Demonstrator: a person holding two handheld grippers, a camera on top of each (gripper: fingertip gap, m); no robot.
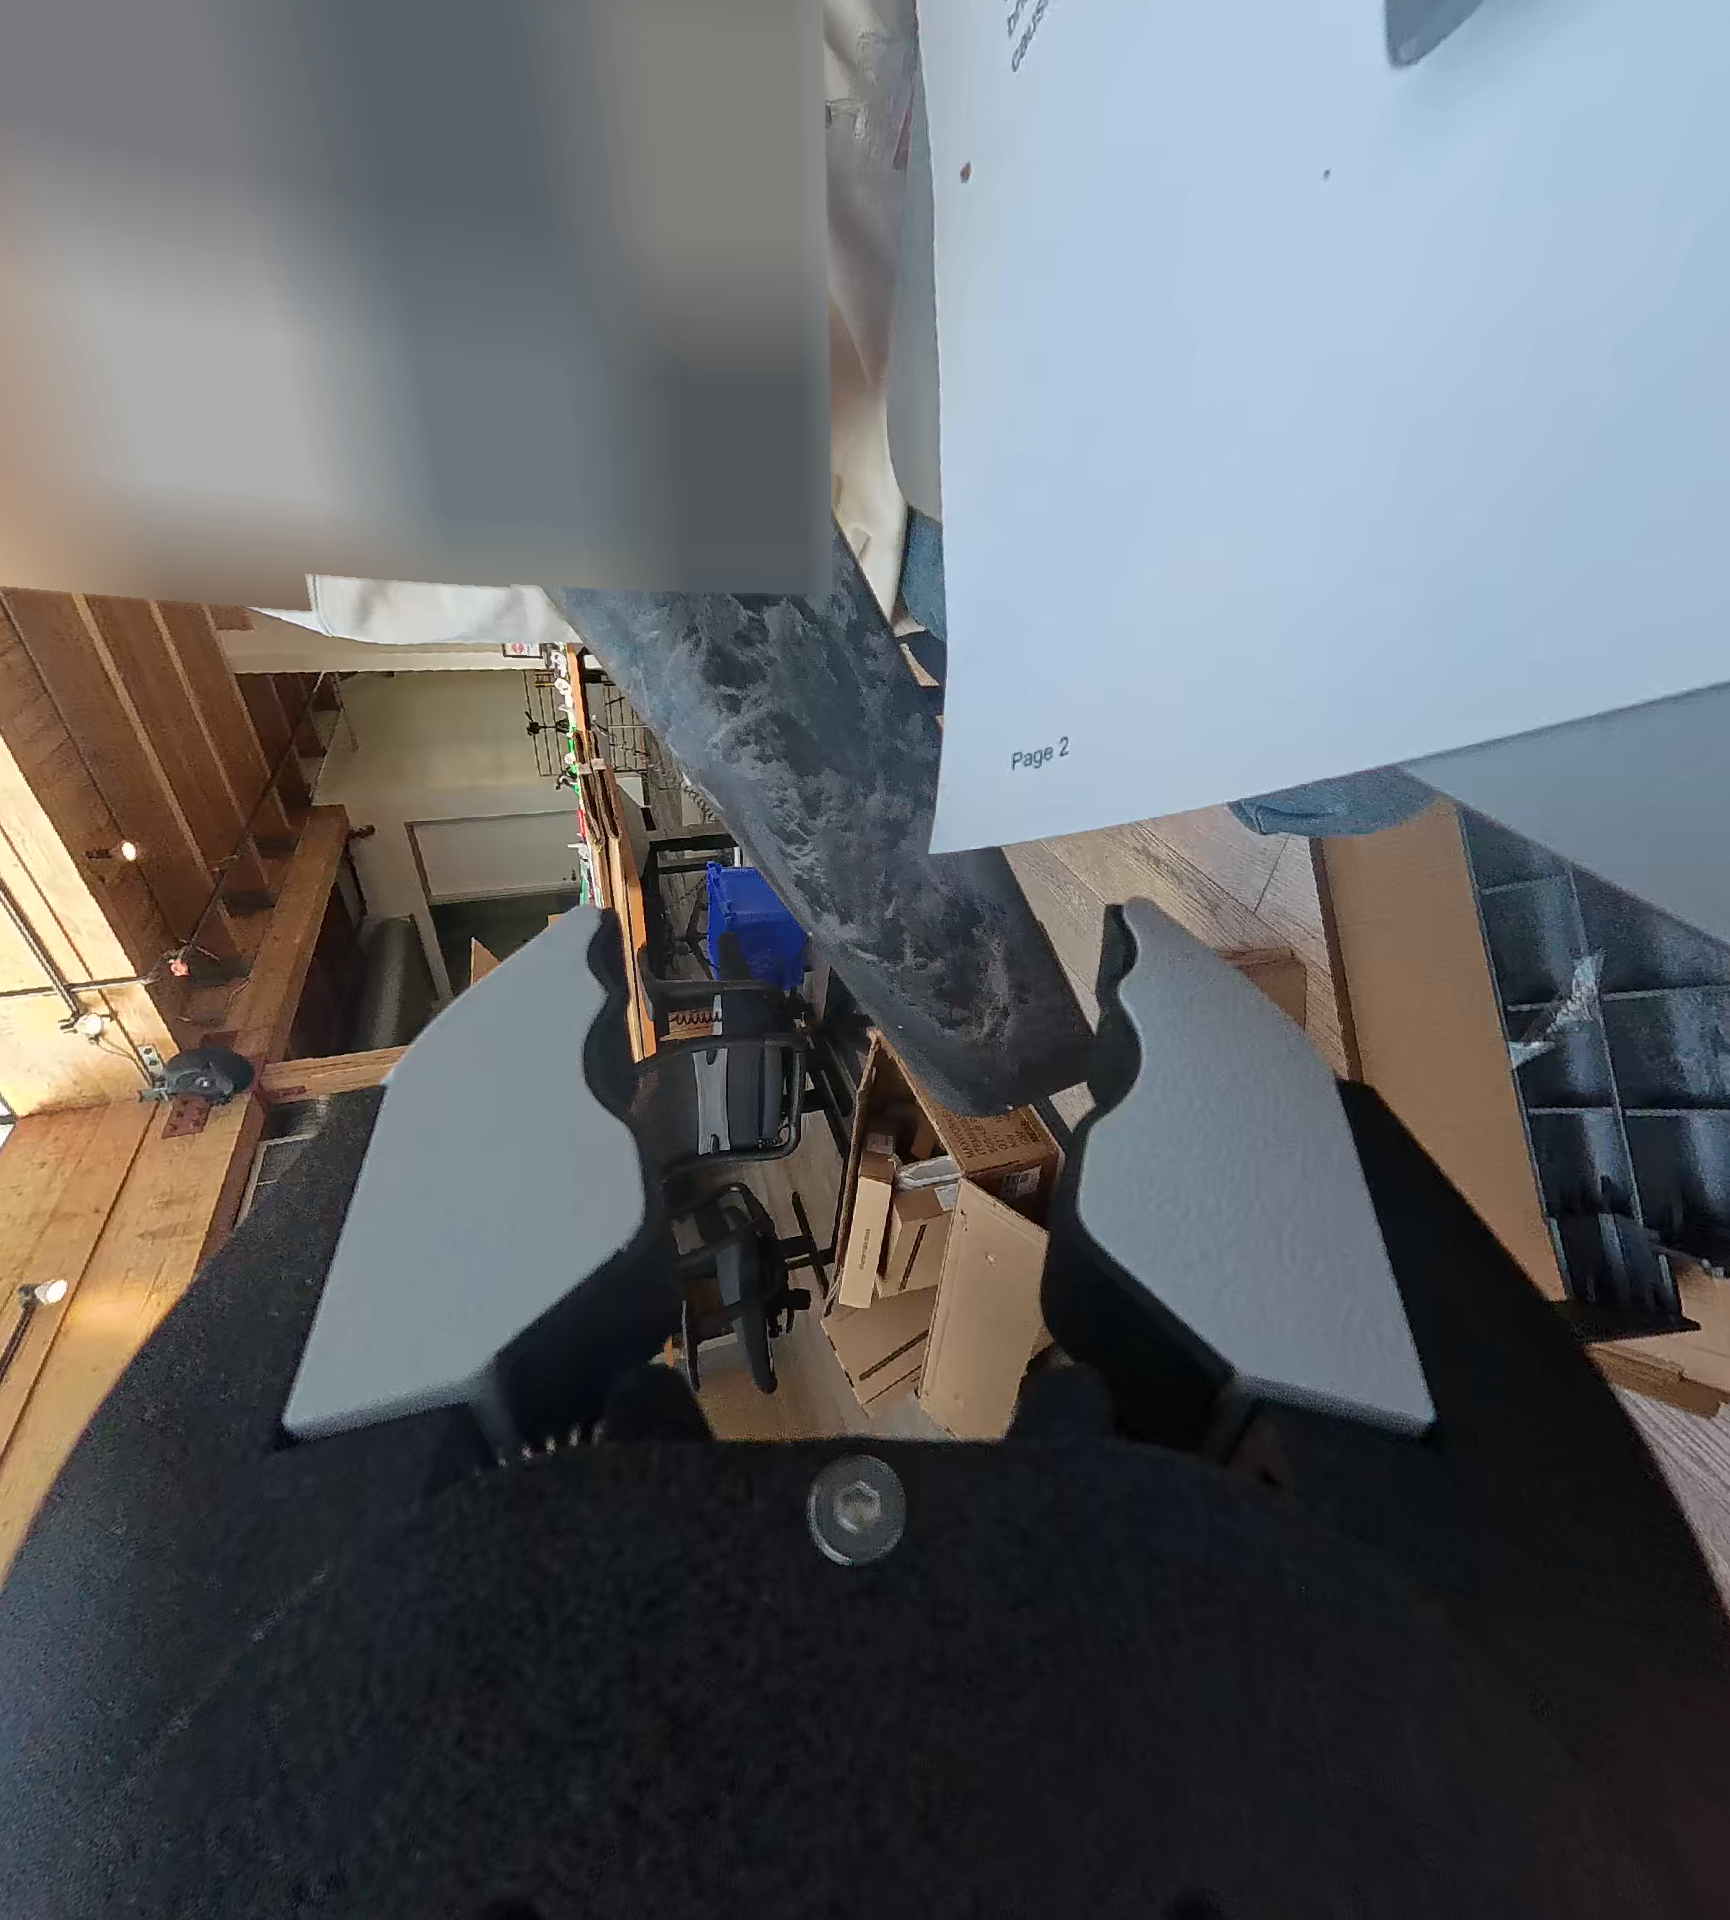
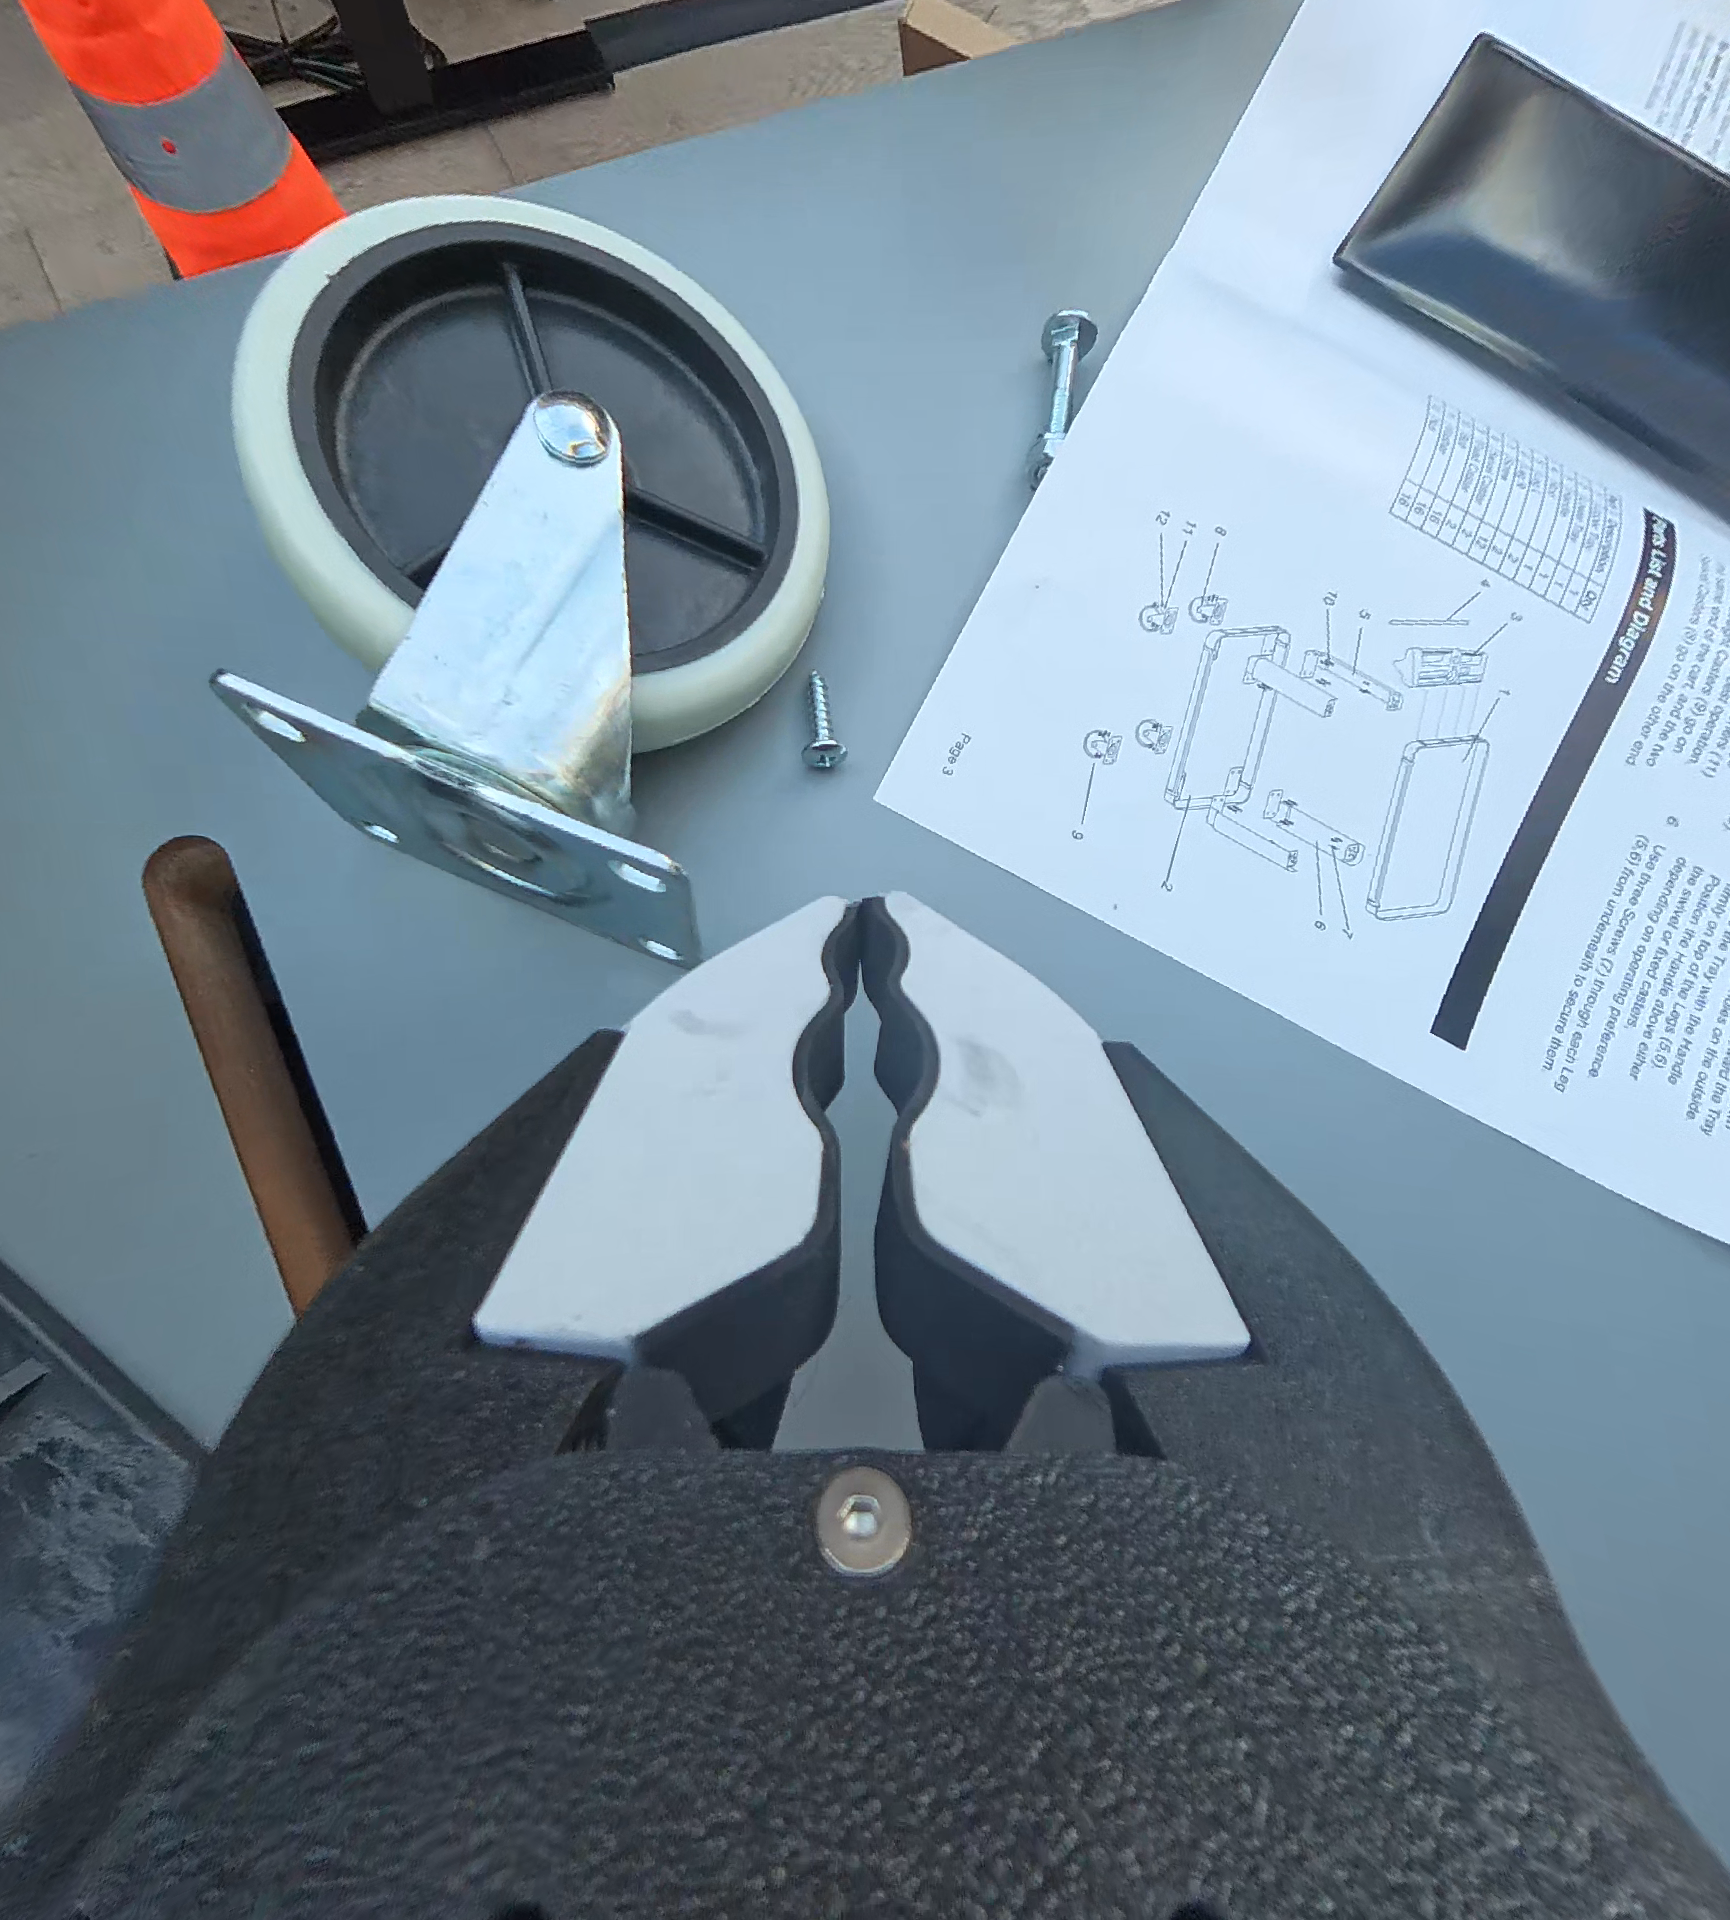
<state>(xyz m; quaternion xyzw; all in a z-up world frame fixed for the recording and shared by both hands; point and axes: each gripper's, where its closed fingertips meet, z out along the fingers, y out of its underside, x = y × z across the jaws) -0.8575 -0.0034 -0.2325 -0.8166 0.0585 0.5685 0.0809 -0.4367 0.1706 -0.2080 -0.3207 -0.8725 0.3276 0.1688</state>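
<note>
Two hand-held grippers are in my hands. My right hand-held gripper (image 2: 859, 914) is pressed together, its fingertips meeting with nothing between them, poised over the grey counter (image 2: 113, 499). Nearest to its tips is the corner of the zinc mounting plate (image 2: 487, 821) of a caster (image 2: 528, 488), which lies on its side: cream tyre, black hub, steel fork. One short screw (image 2: 821, 719) lies just beside the tyre, between the caster and an open instruction sheet (image 2: 1360, 748) printed with a parts diagram. A longer bolt (image 2: 1056, 400) lies at the sheet's left edge. A glossy black rectangular tray (image 2: 1609, 281) rests on the sheet's far part. A brown rod (image 2: 237, 1070) lies to the left of the gripper. An orange cone with a grey band (image 2: 186, 135) stands beyond the counter.

My left hand-held gripper (image 1: 856, 935) is spread wide and bare, and its view is rolled sideways. Ahead of it hangs a white printed page (image 1: 1360, 468), apart from both fingertips. A dark mottled panel (image 1: 840, 883) runs behind the gap. Cardboard boxes (image 1: 923, 1226), a blue bin (image 1: 752, 925) and an office chair (image 1: 726, 1101) stand on the wood floor beyond.
</note>
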